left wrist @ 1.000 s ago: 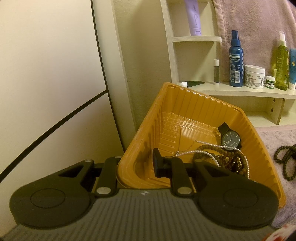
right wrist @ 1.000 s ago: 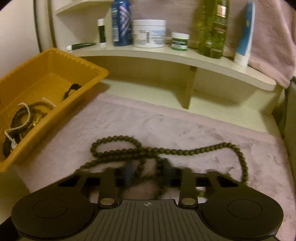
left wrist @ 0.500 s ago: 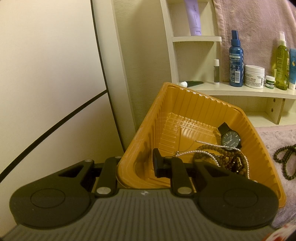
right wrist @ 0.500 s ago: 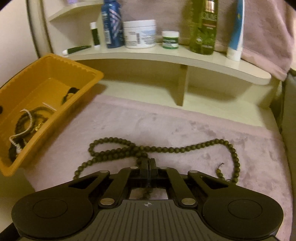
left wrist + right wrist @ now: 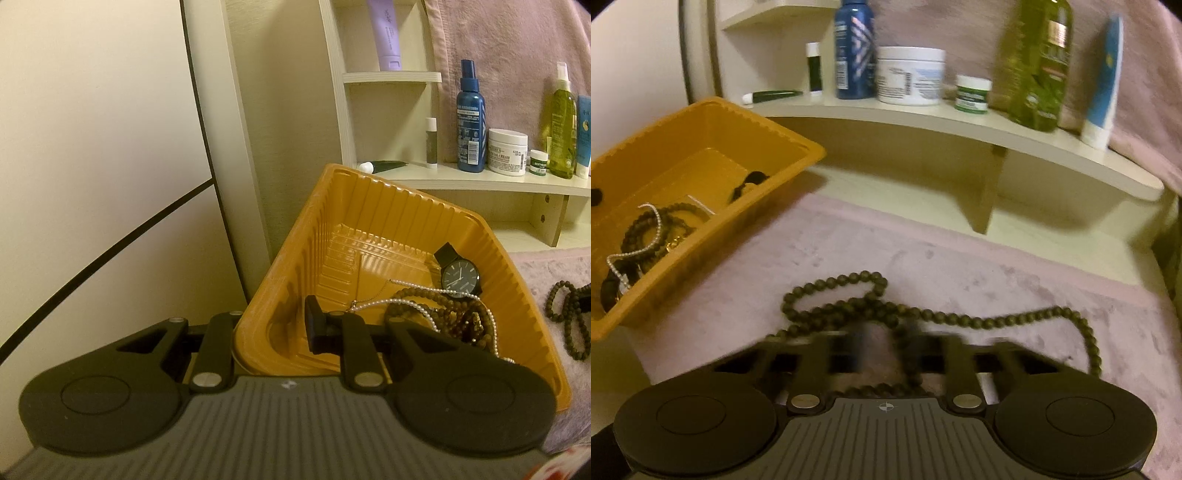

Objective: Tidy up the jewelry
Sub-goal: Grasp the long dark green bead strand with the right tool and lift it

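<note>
A pink cloth (image 5: 960, 258) covers a vanity top below a shelf (image 5: 1052, 147) of bottles. On the cloth lies a dark bead necklace (image 5: 871, 306), well outside the orange tray (image 5: 798, 147). The right gripper (image 5: 886, 343) is blurred; its tongs look apart, astride one strand. The pickup seems to be under way: next, a firm pinch, then a lift into the tray. Only the left view shows the left gripper (image 5: 275, 325) clamped on the tray's near wall, and a watch (image 5: 460, 280) among the jewelry inside.
</note>
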A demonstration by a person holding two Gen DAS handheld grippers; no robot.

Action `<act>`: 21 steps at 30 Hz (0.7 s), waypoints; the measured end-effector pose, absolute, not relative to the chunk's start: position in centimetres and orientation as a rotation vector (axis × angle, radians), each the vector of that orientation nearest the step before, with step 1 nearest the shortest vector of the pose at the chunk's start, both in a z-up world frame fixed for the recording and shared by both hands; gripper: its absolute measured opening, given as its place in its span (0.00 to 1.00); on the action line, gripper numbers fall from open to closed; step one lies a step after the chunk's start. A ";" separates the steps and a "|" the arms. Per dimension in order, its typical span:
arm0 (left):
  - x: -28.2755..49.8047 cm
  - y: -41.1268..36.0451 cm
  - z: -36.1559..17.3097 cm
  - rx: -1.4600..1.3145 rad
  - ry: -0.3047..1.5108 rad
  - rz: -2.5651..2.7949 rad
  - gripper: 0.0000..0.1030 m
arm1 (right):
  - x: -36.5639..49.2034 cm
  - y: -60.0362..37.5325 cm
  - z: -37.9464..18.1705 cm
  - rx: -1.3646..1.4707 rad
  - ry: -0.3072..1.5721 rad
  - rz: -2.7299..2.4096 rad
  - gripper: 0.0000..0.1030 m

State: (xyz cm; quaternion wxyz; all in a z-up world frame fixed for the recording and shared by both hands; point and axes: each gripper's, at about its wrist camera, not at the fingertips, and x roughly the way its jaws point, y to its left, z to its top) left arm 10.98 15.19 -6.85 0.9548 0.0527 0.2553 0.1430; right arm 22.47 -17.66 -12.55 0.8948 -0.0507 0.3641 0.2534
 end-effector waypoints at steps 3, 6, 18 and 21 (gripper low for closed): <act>11.0 15.2 -6.9 0.107 0.518 0.290 0.17 | 22.5 -17.5 -12.5 -0.109 0.756 0.527 0.07; 10.9 15.2 -6.9 0.107 0.517 0.288 0.17 | 22.3 -18.0 -12.1 -0.074 0.750 0.528 0.06; 10.9 15.1 -6.8 0.100 0.512 0.287 0.17 | 21.2 -21.7 -3.2 0.100 0.542 0.563 0.06; 10.9 15.1 -6.7 0.099 0.509 0.283 0.17 | 21.1 -22.3 -1.1 0.128 0.502 0.564 0.06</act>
